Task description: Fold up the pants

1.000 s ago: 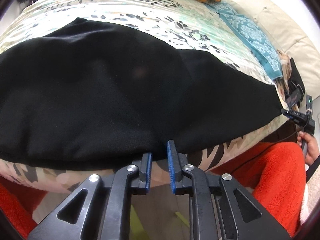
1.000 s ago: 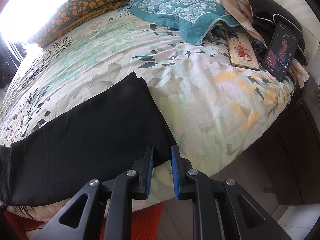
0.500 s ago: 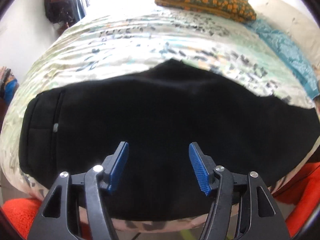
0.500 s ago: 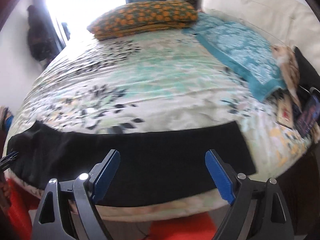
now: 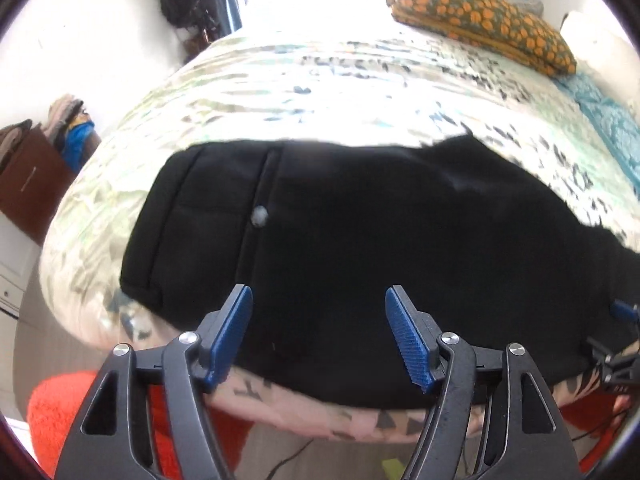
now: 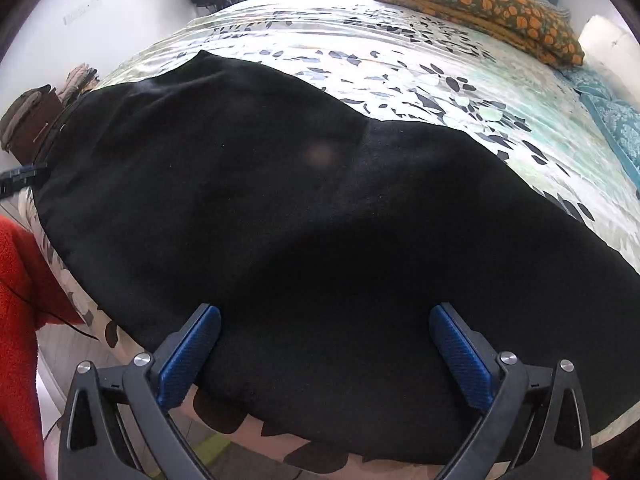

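Black pants (image 5: 360,240) waistband in left view only, both grippers' fingers (image 5: 230,336) (image 6: 460,354) apart.

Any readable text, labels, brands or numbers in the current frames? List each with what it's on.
None legible.
Wall sign: a small strip with marks, too blurred to read.
Brown box: a faint line of print, too small to read.
Black pants: no label visible, only a pale button.
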`<state>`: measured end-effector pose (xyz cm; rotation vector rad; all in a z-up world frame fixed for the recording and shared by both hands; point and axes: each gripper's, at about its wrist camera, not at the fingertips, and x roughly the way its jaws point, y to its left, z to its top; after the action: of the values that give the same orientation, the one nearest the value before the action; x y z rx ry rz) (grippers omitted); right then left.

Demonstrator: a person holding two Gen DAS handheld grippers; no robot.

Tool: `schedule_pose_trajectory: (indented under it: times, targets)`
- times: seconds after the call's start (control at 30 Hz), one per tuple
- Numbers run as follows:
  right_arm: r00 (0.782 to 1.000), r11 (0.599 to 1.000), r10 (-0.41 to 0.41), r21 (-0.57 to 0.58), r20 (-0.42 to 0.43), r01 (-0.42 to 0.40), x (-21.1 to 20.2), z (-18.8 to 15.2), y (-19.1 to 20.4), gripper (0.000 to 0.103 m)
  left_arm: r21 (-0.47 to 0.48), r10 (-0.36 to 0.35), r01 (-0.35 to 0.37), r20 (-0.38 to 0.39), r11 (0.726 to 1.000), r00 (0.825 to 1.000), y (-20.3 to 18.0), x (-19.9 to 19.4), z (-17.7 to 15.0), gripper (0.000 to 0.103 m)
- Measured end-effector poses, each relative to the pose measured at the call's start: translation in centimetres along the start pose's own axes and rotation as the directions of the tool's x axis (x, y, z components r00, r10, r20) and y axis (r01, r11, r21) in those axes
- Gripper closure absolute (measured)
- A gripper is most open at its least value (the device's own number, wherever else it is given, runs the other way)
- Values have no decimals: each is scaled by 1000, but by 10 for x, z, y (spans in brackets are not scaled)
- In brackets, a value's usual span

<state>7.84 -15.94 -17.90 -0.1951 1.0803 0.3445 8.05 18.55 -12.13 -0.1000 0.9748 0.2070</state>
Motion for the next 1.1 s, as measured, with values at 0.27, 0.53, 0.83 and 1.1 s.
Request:
schedule_pose_trajectory:
  times: [0.27, 0.53, 0.83, 1.1]
  targets:
    - [1000, 1000, -21, 11, 8, 21, 0, -2, 4, 0, -19, 123, -126, -140, 992, 983, 38, 62, 12, 18]
    - [999, 998, 51, 46, 5, -51, -32, 36, -3, 1, -16, -62, 63, 86, 998, 994, 4, 0, 20, 19]
    - [787, 756, 616, 251, 42, -605, 13, 236, 20, 0, 285, -136, 152, -74, 947, 988, -82, 50, -25, 14]
    - [478, 612, 787, 396, -390, -684, 153, 280, 79, 0, 270, -152, 177, -111, 947, 982, -79, 48, -23, 13]
